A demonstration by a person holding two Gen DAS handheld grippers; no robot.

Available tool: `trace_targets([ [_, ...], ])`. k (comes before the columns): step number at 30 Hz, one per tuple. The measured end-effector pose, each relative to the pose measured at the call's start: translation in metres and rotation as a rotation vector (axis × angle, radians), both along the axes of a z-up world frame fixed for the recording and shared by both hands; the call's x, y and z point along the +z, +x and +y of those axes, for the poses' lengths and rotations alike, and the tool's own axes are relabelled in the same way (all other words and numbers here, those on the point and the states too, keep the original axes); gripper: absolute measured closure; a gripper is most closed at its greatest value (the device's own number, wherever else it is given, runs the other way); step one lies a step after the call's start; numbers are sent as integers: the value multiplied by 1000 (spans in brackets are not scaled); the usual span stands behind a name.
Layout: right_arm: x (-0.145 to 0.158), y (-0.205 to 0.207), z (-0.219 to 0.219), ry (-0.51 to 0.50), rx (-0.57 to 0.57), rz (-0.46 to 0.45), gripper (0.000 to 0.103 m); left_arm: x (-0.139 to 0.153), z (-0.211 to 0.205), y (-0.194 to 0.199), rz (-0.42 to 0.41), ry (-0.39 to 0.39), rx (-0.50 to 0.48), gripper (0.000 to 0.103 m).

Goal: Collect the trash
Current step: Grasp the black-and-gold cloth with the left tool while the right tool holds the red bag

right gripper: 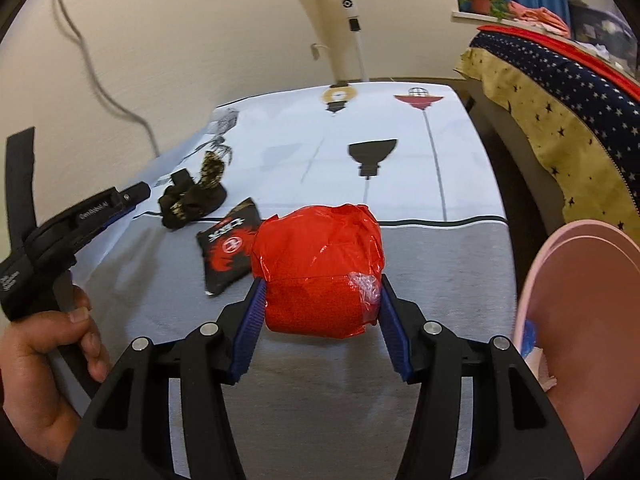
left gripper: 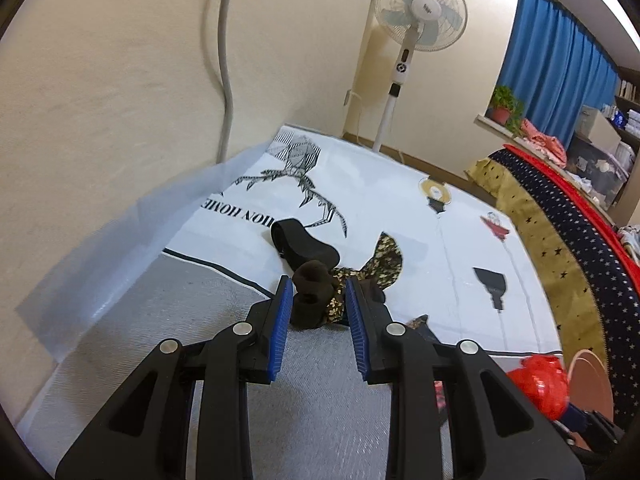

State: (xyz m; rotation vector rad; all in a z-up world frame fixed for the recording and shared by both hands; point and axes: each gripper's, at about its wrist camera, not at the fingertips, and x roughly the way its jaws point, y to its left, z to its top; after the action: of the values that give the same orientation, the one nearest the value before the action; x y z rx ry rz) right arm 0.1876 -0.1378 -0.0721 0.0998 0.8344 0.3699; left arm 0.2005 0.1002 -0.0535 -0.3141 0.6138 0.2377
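My right gripper (right gripper: 321,285) is shut on a crumpled red plastic wrapper (right gripper: 320,268) and holds it above the table; the wrapper also shows in the left wrist view (left gripper: 538,382). My left gripper (left gripper: 316,292) has its jaws around a dark brown and leopard-print bundle of fabric (left gripper: 316,300) lying on the tablecloth; the pads are close to it on both sides. The bundle shows in the right wrist view (right gripper: 192,200) with the left gripper's tip beside it. A black and red snack packet (right gripper: 226,246) lies flat on the table near the red wrapper.
A pink bin (right gripper: 580,320) stands at the table's right edge. A white printed tablecloth (right gripper: 400,168) covers the table. A wall runs along the left. A standing fan (left gripper: 416,8) and a bed with a starred blanket (right gripper: 560,92) are behind and to the right.
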Motion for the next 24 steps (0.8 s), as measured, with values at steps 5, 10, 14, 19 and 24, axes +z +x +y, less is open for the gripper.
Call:
trace_targets([
  [5, -1, 1, -5, -4, -11, -1, 49, -13, 2, 14, 39, -22, 16, 72],
  [10, -2, 2, -5, -4, -14, 0, 49, -17, 2, 22, 55, -35, 3, 66],
  [14, 1, 1, -6, -4, -17, -6, 49, -24, 5, 25, 81, -70, -9, 68],
  [19, 10, -5, -8, -5, -21, -31, 49, -18, -2, 20, 55, -74, -47, 98],
  [24, 21, -9, -17, 14, -49, -48, 49, -6, -16, 8, 44, -30, -75, 98],
])
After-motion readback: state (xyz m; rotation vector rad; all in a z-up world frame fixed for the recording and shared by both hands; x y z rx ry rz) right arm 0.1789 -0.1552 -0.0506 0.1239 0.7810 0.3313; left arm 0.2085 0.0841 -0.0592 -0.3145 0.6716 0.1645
